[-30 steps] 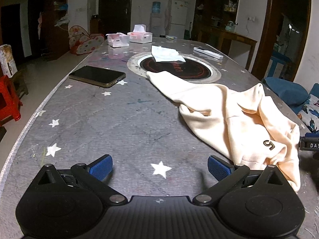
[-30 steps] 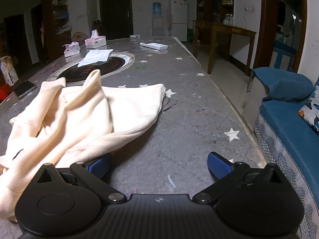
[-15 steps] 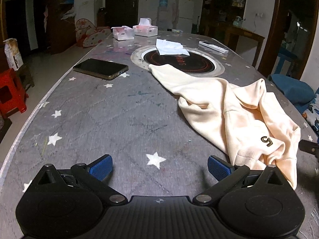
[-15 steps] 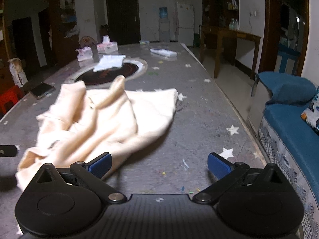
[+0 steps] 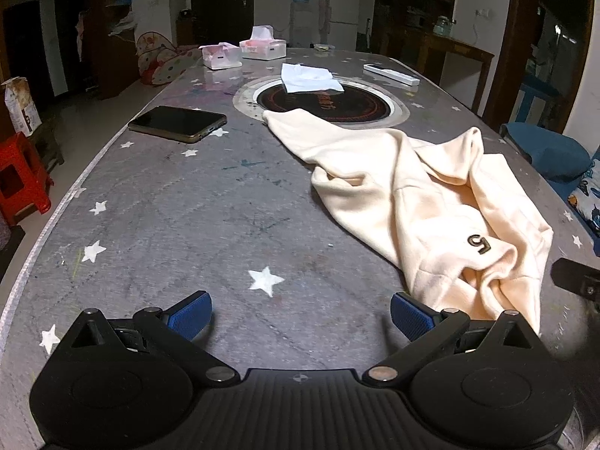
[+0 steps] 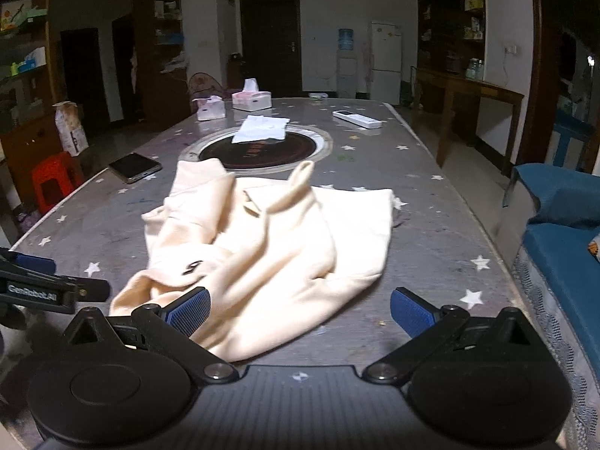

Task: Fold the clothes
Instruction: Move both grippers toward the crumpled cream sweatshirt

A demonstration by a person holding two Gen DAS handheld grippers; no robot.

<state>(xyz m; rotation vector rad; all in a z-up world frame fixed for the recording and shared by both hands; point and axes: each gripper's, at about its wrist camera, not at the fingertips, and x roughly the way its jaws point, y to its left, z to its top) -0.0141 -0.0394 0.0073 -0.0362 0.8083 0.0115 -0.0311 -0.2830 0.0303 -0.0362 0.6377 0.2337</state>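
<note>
Both tools (image 5: 299, 315) (image 6: 298, 313) agape, cream garment (image 6: 262, 247) crumpled on starred table (image 5: 187, 225).

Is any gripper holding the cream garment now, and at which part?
Nothing is held. The left gripper and right gripper are both open; the cream garment lies loose on the table.

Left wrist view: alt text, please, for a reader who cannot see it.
A crumpled cream garment lies on a grey star-patterned table, ahead and right of the open, empty left gripper. Farther back lie a phone and a tissue.
</note>
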